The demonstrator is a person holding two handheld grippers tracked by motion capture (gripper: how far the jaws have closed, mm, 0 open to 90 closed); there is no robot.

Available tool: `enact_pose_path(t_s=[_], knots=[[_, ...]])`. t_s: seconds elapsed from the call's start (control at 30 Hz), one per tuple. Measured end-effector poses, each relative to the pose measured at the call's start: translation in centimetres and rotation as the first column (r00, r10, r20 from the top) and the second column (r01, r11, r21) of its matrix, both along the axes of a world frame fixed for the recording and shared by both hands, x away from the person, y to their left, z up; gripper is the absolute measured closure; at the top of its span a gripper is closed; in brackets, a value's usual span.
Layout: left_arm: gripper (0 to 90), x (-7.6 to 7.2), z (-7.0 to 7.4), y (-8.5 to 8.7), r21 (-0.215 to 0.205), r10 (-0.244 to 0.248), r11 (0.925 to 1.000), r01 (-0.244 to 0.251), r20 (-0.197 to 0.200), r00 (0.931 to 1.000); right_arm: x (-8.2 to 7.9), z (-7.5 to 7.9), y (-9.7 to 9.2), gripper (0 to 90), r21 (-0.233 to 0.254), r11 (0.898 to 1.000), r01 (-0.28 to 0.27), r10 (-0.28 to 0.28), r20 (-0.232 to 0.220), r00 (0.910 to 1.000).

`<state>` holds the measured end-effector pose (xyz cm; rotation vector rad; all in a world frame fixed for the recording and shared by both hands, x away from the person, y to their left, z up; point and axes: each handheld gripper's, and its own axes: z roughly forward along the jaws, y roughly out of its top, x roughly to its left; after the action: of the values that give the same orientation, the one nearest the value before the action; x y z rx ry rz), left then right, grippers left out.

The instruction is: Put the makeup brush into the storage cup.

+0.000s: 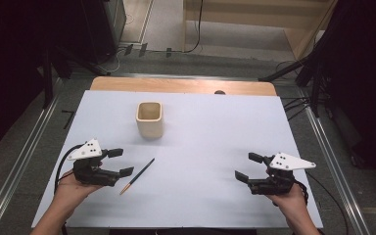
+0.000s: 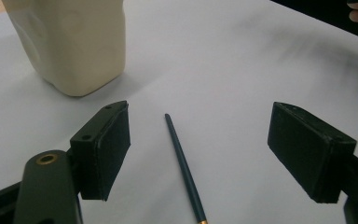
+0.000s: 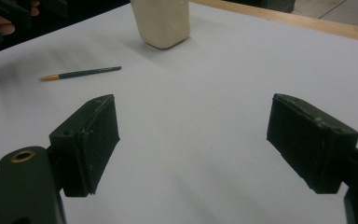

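A thin dark paintbrush (image 1: 137, 176) with an orange-gold end lies on the white sheet, slanting toward the front left. A cream square cup (image 1: 150, 119) stands upright behind it. My left gripper (image 1: 120, 162) is open just left of the brush; in the left gripper view the brush (image 2: 184, 168) lies on the sheet between and beyond the jaws, with the cup (image 2: 71, 41) at the upper left. My right gripper (image 1: 248, 167) is open at the front right with nothing between its jaws. Its own view shows the brush (image 3: 80, 73) and the cup (image 3: 163, 21) far off.
The white sheet (image 1: 210, 132) covers most of a wooden table (image 1: 183, 86), whose bare edge shows at the back. Metal rails run along both sides, and cables lie on the floor at the right. The other hand (image 3: 2, 18) shows at the right gripper view's top left.
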<state>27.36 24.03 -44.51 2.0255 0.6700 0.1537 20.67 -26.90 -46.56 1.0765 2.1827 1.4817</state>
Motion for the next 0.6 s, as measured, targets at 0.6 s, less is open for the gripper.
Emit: enact_pose_path(t_s=[0.6], knots=[[21.5, 0.07, -0.06, 0.09, 0.011, 0.007, 0.9999, -0.007, 0.006, 1.0000, -0.03, -0.09, 0.08, 17.3, -0.015, 1.000, 0.010, -0.010, 0.006, 0.9999]])
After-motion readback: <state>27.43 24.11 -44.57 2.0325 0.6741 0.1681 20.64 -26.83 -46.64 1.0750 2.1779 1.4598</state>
